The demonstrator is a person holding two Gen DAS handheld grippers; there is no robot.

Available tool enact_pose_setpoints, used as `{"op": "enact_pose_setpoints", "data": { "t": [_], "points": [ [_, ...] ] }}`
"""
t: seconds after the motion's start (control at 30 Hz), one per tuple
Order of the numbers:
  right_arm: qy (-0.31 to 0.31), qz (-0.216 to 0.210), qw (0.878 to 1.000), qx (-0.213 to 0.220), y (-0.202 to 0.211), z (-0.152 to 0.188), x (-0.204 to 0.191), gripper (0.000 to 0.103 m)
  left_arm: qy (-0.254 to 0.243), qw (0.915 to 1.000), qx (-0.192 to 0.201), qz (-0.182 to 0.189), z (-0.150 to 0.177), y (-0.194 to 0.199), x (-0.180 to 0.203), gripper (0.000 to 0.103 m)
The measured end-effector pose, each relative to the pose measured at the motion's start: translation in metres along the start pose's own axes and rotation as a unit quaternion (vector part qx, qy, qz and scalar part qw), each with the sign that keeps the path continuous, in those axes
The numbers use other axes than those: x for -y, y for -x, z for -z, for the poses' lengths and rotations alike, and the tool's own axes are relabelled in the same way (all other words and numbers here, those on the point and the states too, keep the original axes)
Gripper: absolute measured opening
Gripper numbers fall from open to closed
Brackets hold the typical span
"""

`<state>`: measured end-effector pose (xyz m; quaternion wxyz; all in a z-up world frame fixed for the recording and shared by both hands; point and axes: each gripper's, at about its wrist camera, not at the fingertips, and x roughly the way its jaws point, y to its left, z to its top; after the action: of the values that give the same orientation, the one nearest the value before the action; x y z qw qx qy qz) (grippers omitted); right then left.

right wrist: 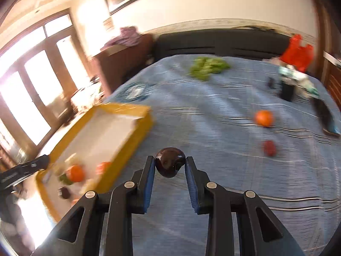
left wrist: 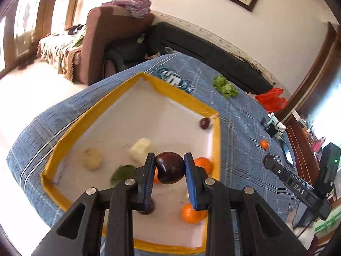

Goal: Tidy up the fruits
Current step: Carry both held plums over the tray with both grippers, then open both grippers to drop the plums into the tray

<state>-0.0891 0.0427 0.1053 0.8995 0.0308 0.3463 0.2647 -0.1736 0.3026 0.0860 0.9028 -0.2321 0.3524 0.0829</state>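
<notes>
Gripping a glossy, dark purple plum [left wrist: 169, 167] between its blue ribbed pads, our left gripper [left wrist: 169, 166] hangs over the near end of the tray [left wrist: 217, 140], a shallow box with a smooth white floor and yellow taped walls. Inside the tray we see two round oranges [left wrist: 192, 213] by the right wall, a second one [left wrist: 204, 164] partly hidden behind the right finger, a small dark plum [left wrist: 205, 123] in the far corner, a pale knobbly lump [left wrist: 92, 159], a whitish blocky piece [left wrist: 140, 149] and a green leaf [left wrist: 123, 171]. The tray sits on a blue woven bedspread [left wrist: 238, 111] crossed by thin white stripes. Our right gripper [right wrist: 170, 165] pinches another shiny dark plum [right wrist: 170, 164], rounded with a dimple at one side, and is held above the bedspread [right wrist: 213, 128] to the right of the tray [right wrist: 119, 149]. Loose on the cloth beyond it lie an orange [right wrist: 263, 117] and a small reddish fruit [right wrist: 269, 148], well apart from the tray; this view is smeared, so we can only guess the red one is a plum. Farther back a ruffled clump of green leaves [right wrist: 207, 66] rests on the cloth, and a crinkled red plastic bag [right wrist: 297, 52] sits near the dark headboard [right wrist: 213, 42].
</notes>
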Motion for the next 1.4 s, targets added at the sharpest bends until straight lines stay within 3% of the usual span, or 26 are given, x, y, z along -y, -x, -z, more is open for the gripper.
{"op": "enact_pose_setpoints", "data": {
  "t": [0.17, 0.37, 0.6, 0.83, 0.87, 1.0, 1.17, 1.33, 1.4],
  "points": [
    [0.036, -0.042, 0.998, -0.034, -0.027, 0.002, -0.059, 0.033, 0.005, 0.9999, -0.009, 0.001, 0.008, 0.000, -0.018, 0.026],
    [0.072, -0.068, 0.993, -0.067, -0.061, 0.005, -0.111, 0.033, -0.004, 0.9995, -0.004, -0.032, 0.005, -0.008, -0.031, 0.027],
    [0.095, -0.064, 0.989, -0.094, -0.097, 0.002, -0.133, 0.033, -0.010, 0.9986, -0.014, -0.051, -0.012, -0.034, -0.043, 0.026],
    [0.089, -0.065, 0.986, -0.122, -0.125, 0.000, -0.134, 0.033, 0.014, 0.9982, -0.036, -0.047, -0.013, -0.050, -0.057, 0.027],
    [0.091, -0.067, 0.986, -0.125, -0.128, 0.001, -0.136, 0.033, 0.017, 0.9980, -0.038, -0.047, -0.014, -0.050, -0.058, 0.029],
    [0.100, -0.063, 0.986, -0.117, -0.126, 0.002, -0.142, 0.038, 0.026, 0.9979, -0.027, -0.053, -0.015, -0.042, -0.058, 0.054],
    [0.093, -0.063, 0.989, -0.091, -0.110, -0.002, -0.139, 0.053, 0.027, 0.9975, -0.017, -0.064, -0.014, -0.028, -0.054, 0.059],
    [0.084, -0.058, 0.992, -0.072, -0.090, -0.001, -0.131, 0.053, 0.004, 0.9972, -0.007, -0.074, -0.008, -0.012, -0.036, 0.060],
    [0.079, -0.056, 0.993, -0.069, -0.081, 0.001, -0.127, 0.054, -0.013, 0.9965, -0.003, -0.082, -0.006, -0.007, -0.023, 0.066]
  ]
}}
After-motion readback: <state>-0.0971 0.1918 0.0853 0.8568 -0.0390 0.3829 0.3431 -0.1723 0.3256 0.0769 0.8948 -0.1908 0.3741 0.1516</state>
